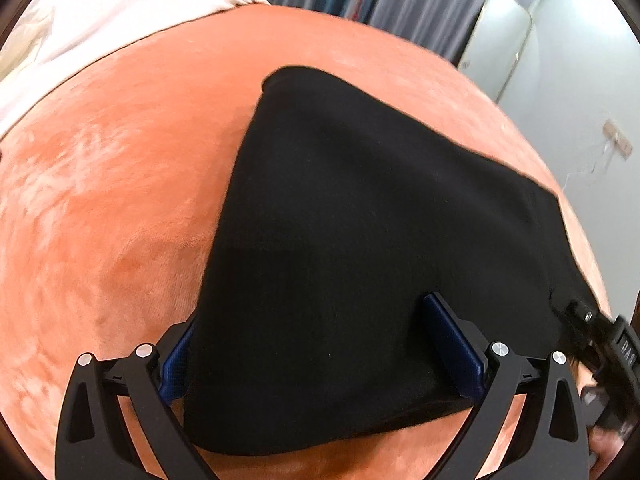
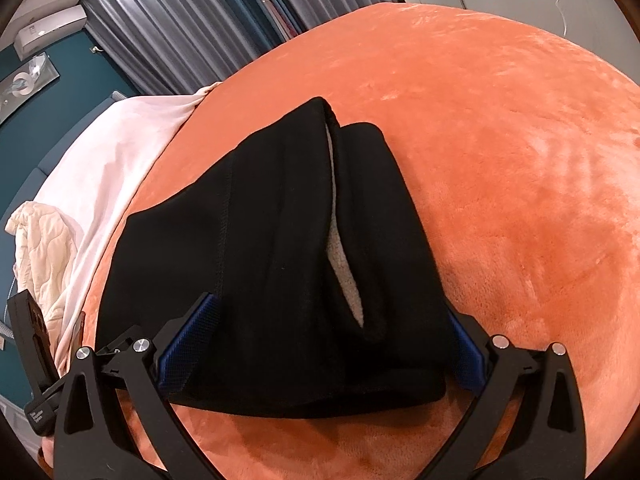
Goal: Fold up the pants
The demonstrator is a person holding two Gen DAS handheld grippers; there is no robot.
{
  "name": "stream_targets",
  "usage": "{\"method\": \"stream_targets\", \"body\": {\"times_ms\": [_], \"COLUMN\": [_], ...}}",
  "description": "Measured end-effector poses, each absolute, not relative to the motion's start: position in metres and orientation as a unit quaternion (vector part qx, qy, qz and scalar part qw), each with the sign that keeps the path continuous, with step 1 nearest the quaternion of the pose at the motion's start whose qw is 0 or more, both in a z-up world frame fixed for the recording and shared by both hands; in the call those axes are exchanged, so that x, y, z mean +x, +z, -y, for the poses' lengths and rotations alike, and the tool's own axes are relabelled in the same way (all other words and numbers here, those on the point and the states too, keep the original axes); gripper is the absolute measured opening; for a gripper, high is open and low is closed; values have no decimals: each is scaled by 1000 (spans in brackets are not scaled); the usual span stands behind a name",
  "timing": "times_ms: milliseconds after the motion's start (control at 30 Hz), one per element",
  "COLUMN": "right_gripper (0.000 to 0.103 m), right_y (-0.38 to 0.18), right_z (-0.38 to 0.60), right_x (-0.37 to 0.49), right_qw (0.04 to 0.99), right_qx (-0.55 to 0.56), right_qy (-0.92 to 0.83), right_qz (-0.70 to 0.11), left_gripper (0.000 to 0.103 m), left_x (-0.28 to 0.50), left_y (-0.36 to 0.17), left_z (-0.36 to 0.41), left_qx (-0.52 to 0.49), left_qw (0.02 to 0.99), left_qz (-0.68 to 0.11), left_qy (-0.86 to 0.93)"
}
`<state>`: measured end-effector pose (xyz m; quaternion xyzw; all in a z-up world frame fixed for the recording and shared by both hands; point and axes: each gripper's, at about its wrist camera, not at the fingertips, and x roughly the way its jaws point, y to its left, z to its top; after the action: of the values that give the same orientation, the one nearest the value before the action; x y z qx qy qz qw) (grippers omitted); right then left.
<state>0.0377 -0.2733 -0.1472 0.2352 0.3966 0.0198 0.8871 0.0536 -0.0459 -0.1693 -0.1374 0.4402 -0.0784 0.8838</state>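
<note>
Both claws spread w/ pants (image 1: 352, 216) stretching lengthwise away.

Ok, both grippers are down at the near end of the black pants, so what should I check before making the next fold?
1. Left gripper jaws spread wide, straddling the near edge of the black fleece-lined pants: ok.
2. Right gripper jaws spread wide around the same bundle: ok.
3. Either gripper actually clamping cloth: not ok, both stand open.
4. Layers lined up: not ok, a slit shows the pale lining in the right wrist view.
5. Pants fully on the orange plush blanket: ok.
6. Free room on the blanket beyond the far end of the pants: ok.
</note>
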Motion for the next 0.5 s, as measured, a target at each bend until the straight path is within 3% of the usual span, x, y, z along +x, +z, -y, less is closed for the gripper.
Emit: {"method": "stream_targets", "body": {"times_ms": [100,167,233,300,333,367,500], "right_gripper": [98,85,54,41,39,37,34], "right_y": [-147,-145,-141,-137,-134,-131,-121], "right_z": [272,272,275,276,276,275,281], "right_x": [39,37,33,29,28,26,14], "right_qw": [888,890,892,891,892,892,883], "right_qx": [232,232,243,253,254,256,291], "right_qy": [14,10,11,18,18,21,44], "right_qz": [-396,-391,-381,-375,-375,-373,-367], "left_gripper": [98,92,70,48,34,29,26], "left_x": [51,52,53,51,49,47,43], "left_y": [-172,-171,-165,-153,-147,-141,-128], "left_z": [50,52,55,62,65,67,45], "left_qx": [-142,-144,-135,-107,-86,-72,-115], "left_qw": [891,891,889,895,898,899,881], "left_qz": [-426,-425,-425,-420,-418,-418,-435], "left_qy": [-70,-77,-105,-104,-106,-111,-146]}}
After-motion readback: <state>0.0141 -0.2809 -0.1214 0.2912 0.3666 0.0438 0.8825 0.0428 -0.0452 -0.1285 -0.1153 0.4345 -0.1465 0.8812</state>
